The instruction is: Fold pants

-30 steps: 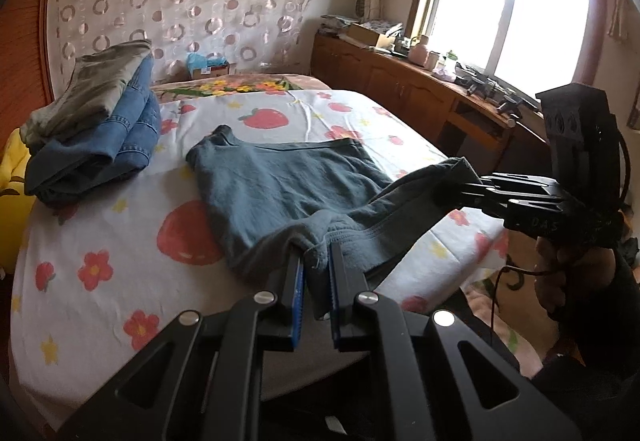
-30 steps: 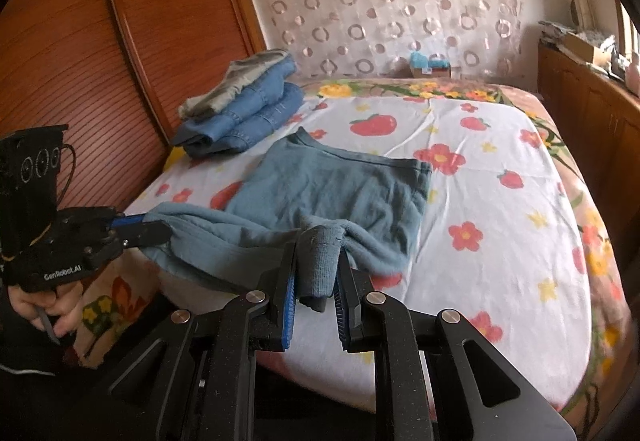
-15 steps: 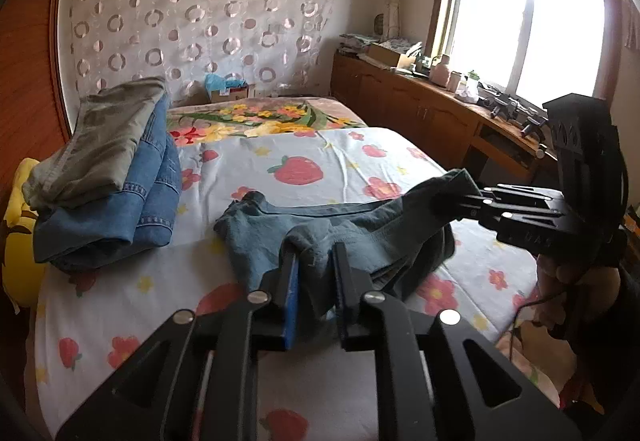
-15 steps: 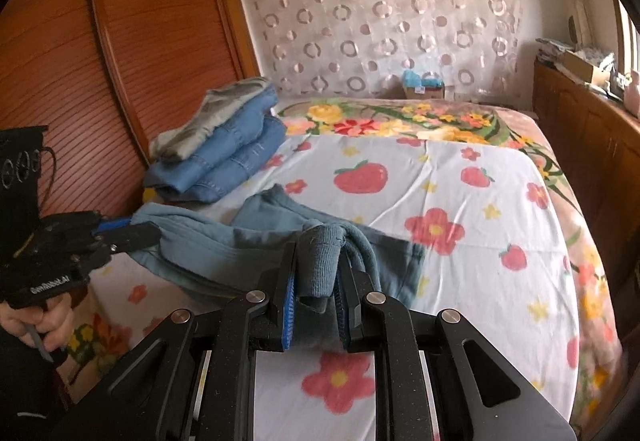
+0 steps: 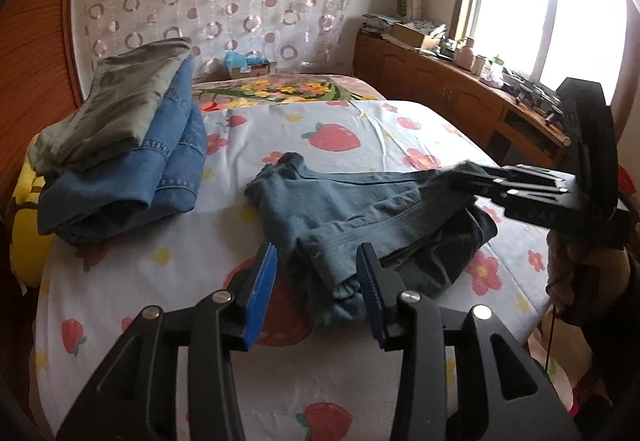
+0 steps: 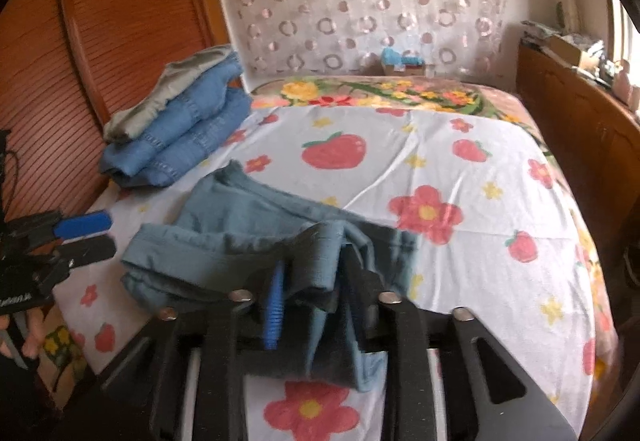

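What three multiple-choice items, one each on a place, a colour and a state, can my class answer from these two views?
1. Where is the stack of folded clothes?
A. On the bed, beside the wooden wall panel
B. On the cabinet under the window
C. On the floor

2. What colour are the pants being folded?
A. Red
B. Grey-blue
C. White

3. How is the left gripper?
A. Shut on the pants
B. Out of view
C. Open, pants lying between its fingers

Key:
1 A, the stack rests on the sheet next to the panel.
2 B, the cloth is dull grey-blue.
3 C, its blue pads stand wide apart.
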